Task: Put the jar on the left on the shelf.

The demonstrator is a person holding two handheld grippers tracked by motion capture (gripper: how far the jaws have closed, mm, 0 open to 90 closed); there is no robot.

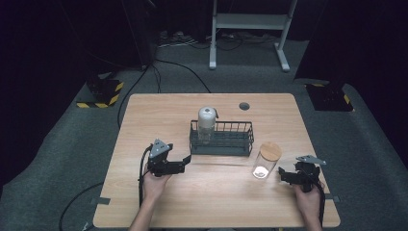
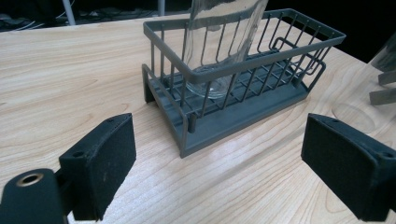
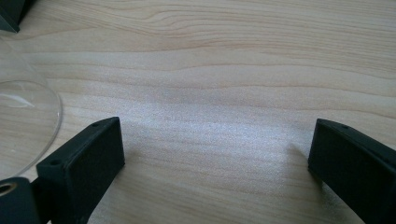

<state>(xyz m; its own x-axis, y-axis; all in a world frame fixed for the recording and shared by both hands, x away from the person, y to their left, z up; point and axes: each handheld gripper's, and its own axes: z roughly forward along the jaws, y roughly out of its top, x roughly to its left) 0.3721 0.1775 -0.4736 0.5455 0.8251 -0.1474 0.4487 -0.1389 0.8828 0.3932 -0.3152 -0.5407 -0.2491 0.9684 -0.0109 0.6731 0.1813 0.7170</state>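
Note:
A dark grey wire rack (image 1: 222,138) stands mid-table, and a clear glass jar with a grey lid (image 1: 207,121) stands upright in its left end. The rack (image 2: 243,88) and the jar's base (image 2: 212,70) lie straight ahead in the left gripper view. My left gripper (image 1: 185,161) rests on the table just left of the rack, open, nothing between its pads (image 2: 105,165). A second clear jar with a wooden lid (image 1: 266,160) stands on the table right of the rack. My right gripper (image 1: 284,174) sits just right of that jar, open and empty; its glass base (image 3: 23,121) curves in at the left.
The wooden table (image 1: 159,115) has a round cable hole (image 1: 244,106) near its far edge. Cables trail off the table's left side. A white metal stand (image 1: 250,29) and yellow-black striped feet (image 1: 102,94) stand on the grey carpet beyond.

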